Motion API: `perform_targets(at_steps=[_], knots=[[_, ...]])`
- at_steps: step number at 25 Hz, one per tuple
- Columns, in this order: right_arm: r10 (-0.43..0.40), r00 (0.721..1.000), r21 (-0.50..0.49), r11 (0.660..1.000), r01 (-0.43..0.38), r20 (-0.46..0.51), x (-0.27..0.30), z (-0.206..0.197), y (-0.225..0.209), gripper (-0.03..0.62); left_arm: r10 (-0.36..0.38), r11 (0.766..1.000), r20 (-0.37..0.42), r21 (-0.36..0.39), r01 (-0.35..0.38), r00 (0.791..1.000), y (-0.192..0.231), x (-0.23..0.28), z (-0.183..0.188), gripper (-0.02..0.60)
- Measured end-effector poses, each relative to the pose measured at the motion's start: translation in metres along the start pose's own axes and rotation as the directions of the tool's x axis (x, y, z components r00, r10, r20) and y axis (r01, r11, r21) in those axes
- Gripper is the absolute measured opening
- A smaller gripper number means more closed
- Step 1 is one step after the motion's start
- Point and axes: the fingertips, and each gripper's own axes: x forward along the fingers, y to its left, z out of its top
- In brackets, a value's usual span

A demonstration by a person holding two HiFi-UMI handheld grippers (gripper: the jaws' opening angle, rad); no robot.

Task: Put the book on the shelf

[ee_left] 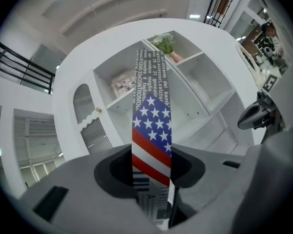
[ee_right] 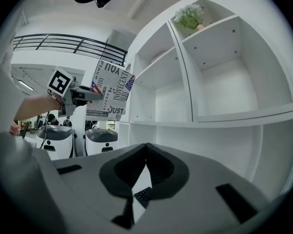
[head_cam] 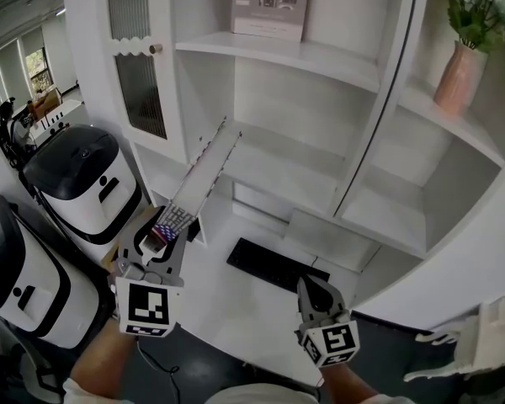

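A thin book (head_cam: 204, 171) with newsprint covers and a stars-and-stripes spine (ee_left: 151, 130) is gripped at its lower end by my left gripper (head_cam: 162, 228). It slants up toward the middle shelf (head_cam: 278, 162) of the white shelf unit and stays in front of it. In the left gripper view the jaws of the left gripper (ee_left: 151, 155) press on both covers. The right gripper view shows the book (ee_right: 110, 95) held up left of the shelves. My right gripper (head_cam: 314, 286) hangs low over the desk, shut and empty, its jaw tips (ee_right: 146, 147) meeting.
Another book (head_cam: 269, 5) stands on the upper shelf. A pink vase (head_cam: 457, 78) with a plant sits in the right compartment. A black keyboard (head_cam: 273, 264) lies on the white desk. A ribbed-glass cabinet door (head_cam: 139, 66) and two white rounded machines (head_cam: 84, 179) are at left.
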Motion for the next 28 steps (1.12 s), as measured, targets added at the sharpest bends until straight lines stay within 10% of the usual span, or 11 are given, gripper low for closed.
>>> perform_targets(at_steps=[18, 28], knots=[[-0.104, 0.994, 0.021, 0.994, 0.104, -0.022, -0.029, -0.013, -0.038, 0.003, -0.121, 0.931, 0.023, 0.349, 0.105, 0.992, -0.009, 0.065, 0.049, 0.152], [-0.180, 0.983, 0.020, 0.983, 0.181, -0.037, -0.047, -0.018, -0.060, 0.003, -0.191, 0.844, 0.014, 0.513, 0.157, 0.981, -0.021, 0.111, 0.066, 0.152]])
